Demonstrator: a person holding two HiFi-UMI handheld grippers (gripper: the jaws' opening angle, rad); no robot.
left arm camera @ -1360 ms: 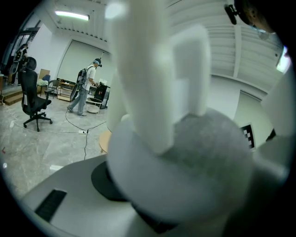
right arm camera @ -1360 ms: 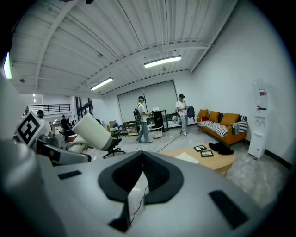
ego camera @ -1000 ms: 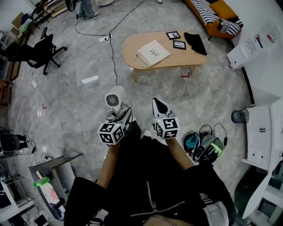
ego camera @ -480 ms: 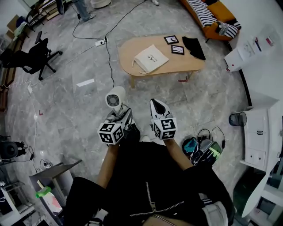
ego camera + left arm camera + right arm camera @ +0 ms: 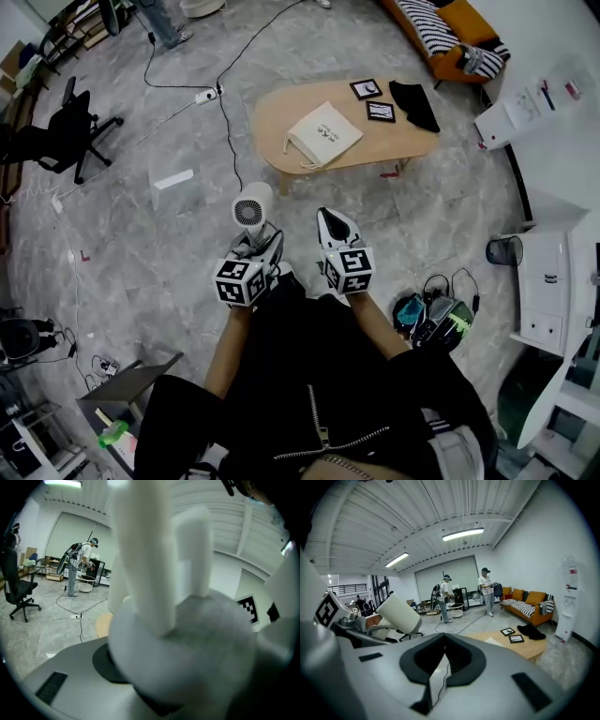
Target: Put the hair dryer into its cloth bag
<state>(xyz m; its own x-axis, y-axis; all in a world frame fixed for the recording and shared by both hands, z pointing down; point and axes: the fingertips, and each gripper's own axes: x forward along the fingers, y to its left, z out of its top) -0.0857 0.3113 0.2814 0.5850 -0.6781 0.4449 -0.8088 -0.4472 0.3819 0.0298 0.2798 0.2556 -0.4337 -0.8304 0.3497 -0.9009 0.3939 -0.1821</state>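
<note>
Pinching the white hair dryer [image 5: 252, 206] in the left gripper [image 5: 257, 246]; right gripper [image 5: 335, 226] pressed together, empty. Carried slightly nearer the wooden table [image 5: 281, 117] than a second ago. On it: cloth bag [image 5: 323, 131] lying flat, picture frames [image 5: 381, 111], black cloth [image 5: 412, 97]. Cable [image 5: 228, 131] trailing across the floor beside the table.

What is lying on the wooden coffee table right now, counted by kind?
Cloth bag: 1
Picture frames: 2
Black cloth: 1
Total on the coffee table: 4
</note>
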